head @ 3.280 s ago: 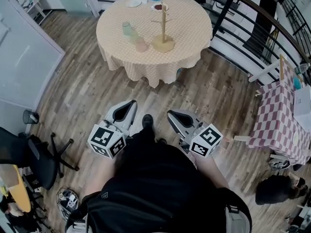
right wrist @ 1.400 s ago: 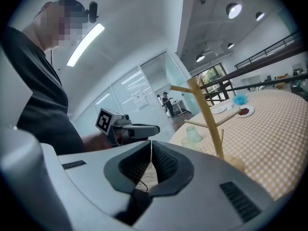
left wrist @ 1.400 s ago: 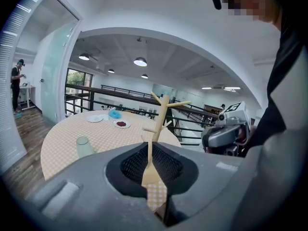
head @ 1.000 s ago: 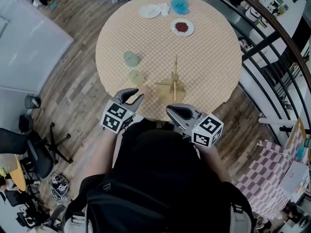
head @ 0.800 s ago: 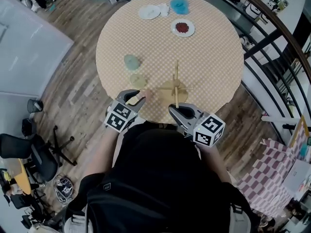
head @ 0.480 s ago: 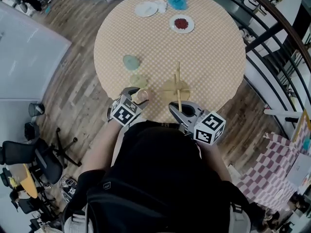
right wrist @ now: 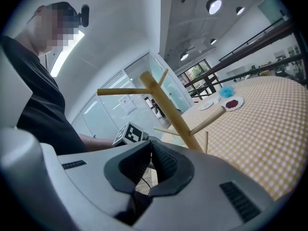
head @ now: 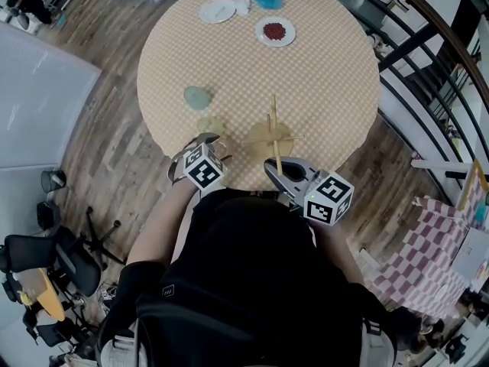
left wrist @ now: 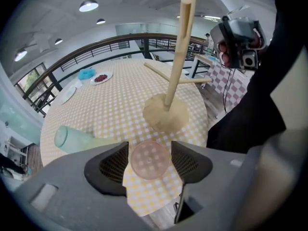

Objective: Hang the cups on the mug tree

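change since the earlier frames: the person has walked up to the table, and the left tool has moved out over its near edge.

teal cup: lies on its side, far left of the group, well clear of both tools. translucent, smooth, slightly tapered.

yellow cup: pale and translucent, just beside the teal cup and nearer the person.

left tool: released, jaws opening. in the left gripper view the pink cup lies between the ribbed dark pads, round end toward the camera; neither pad presses on it. it rests on the table at the near edge, just left of the mug tree. judgement: the grasp of the first cup is being set up, and no cup hangs yet.

mug tree: pale wood, round flat base, straight post, thin straight pegs, all bare. it stands near the table edge between the two tools.

right tool: clenched on nothing, held beside the tree's base.

table covering: soft yellow-and-white check cloth, draped over the rim.
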